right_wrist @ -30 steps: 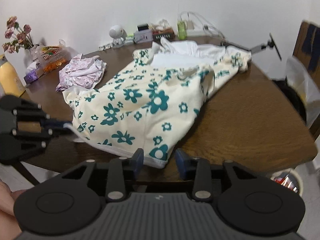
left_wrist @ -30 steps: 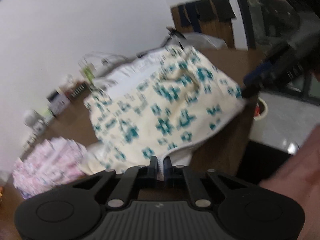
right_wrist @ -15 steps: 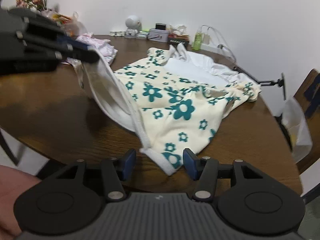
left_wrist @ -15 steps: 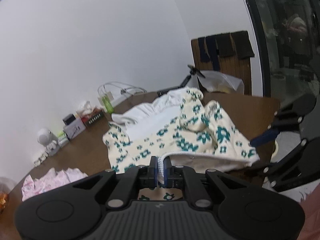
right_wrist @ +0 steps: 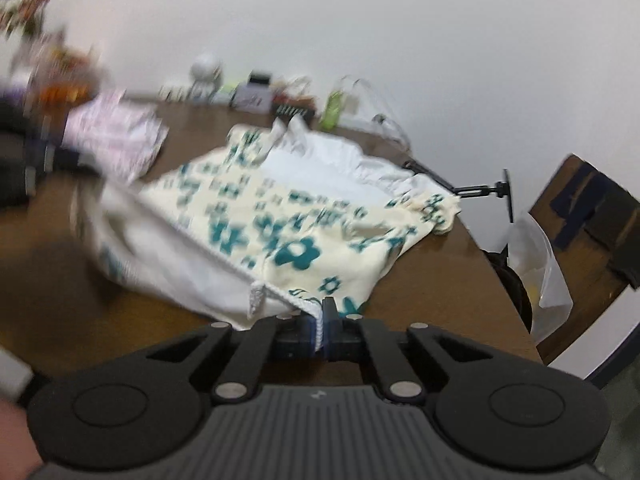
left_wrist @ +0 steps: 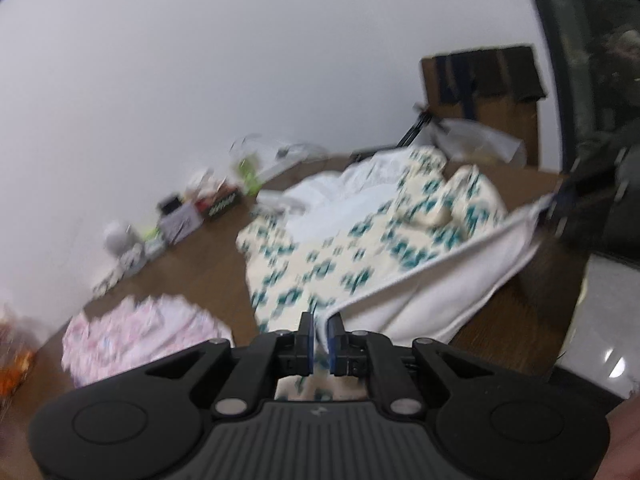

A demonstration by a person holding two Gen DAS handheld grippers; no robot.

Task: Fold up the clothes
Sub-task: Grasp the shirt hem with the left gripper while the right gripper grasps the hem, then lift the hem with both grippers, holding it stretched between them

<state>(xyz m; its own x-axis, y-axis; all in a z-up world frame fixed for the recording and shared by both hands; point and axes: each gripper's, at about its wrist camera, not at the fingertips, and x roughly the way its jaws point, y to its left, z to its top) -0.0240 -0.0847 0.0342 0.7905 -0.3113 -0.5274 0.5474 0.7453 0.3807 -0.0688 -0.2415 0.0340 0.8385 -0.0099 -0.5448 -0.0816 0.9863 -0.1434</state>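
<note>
Floral garment [right_wrist: 288, 236] lies on the table [right_wrist: 436, 280], near hem raised. Left gripper [left_wrist: 319, 334] and right gripper [right_wrist: 320, 322] each clench a hem corner. Judgement: keep the hem taut and level, carrying it away from the table's near edge.

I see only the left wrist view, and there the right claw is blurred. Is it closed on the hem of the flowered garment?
Observer: Yes. In the right wrist view the right claw is shut on the white hem of the flowered garment.
Operator: Does something hang near that grip?
Observer: A small white loop hangs from the hem, right beside the claw.
</note>
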